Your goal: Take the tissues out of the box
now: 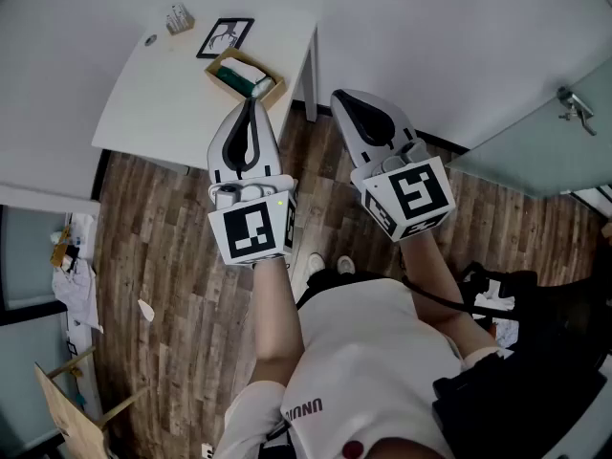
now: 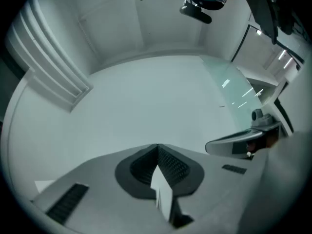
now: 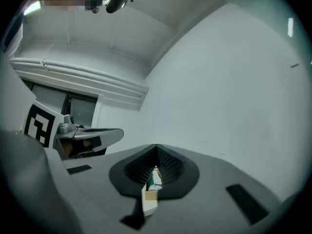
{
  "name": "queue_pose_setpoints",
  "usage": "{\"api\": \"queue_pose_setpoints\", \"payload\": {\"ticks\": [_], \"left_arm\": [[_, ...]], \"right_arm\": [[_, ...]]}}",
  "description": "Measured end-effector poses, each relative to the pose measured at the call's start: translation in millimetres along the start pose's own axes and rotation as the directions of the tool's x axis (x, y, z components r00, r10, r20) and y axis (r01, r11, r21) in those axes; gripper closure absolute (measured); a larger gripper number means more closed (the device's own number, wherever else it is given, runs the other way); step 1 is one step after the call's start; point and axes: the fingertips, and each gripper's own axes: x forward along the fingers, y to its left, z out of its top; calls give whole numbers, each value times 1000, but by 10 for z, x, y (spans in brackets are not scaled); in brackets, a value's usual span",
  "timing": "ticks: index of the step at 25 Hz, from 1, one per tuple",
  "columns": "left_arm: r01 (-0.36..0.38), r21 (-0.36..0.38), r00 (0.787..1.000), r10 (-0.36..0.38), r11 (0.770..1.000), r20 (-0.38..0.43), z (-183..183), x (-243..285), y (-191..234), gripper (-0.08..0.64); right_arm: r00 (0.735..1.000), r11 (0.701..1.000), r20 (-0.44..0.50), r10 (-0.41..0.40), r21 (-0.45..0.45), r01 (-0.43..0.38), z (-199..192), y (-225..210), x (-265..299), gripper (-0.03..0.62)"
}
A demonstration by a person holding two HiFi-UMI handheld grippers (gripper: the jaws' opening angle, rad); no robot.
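An open cardboard box (image 1: 273, 91) stands at the near edge of a white table (image 1: 163, 94), with white and green tissue packs (image 1: 239, 73) inside it. Both grippers are held up in the air in front of the person, pointing toward the wall. My left gripper (image 1: 251, 105) is shut and empty, and its tip overlaps the box's near corner in the head view. My right gripper (image 1: 341, 97) is also shut and empty, to the right of the table. In the right gripper view a sliver of the box (image 3: 153, 182) shows through the slit below the closed jaws.
A black-framed picture (image 1: 226, 36) and a small object (image 1: 179, 17) lie at the far side of the table. A door with a metal handle (image 1: 577, 108) is at the right. Clutter (image 1: 72, 266) and a cardboard piece (image 1: 67, 409) sit on the wooden floor at the left, a black bag (image 1: 516, 352) at the right.
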Motion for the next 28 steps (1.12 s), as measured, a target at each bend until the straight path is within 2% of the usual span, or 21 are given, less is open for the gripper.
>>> {"api": "queue_pose_setpoints", "payload": {"ticks": [5, 14, 19, 28], "left_arm": [[10, 59, 1000, -10, 998, 2, -17, -8, 1, 547], [0, 60, 1000, 0, 998, 2, 9, -16, 16, 547], [-24, 58, 1000, 24, 998, -5, -5, -47, 37, 547], [-73, 66, 997, 75, 995, -27, -106, -158, -28, 547]], "right_arm": [[1000, 1000, 0, -4, -5, 4, 3, -16, -9, 574], [1000, 1000, 22, 14, 18, -14, 29, -1, -19, 574], [998, 998, 54, 40, 45, -42, 62, -13, -59, 572], [997, 996, 57, 44, 73, -48, -36, -108, -191, 572]]}}
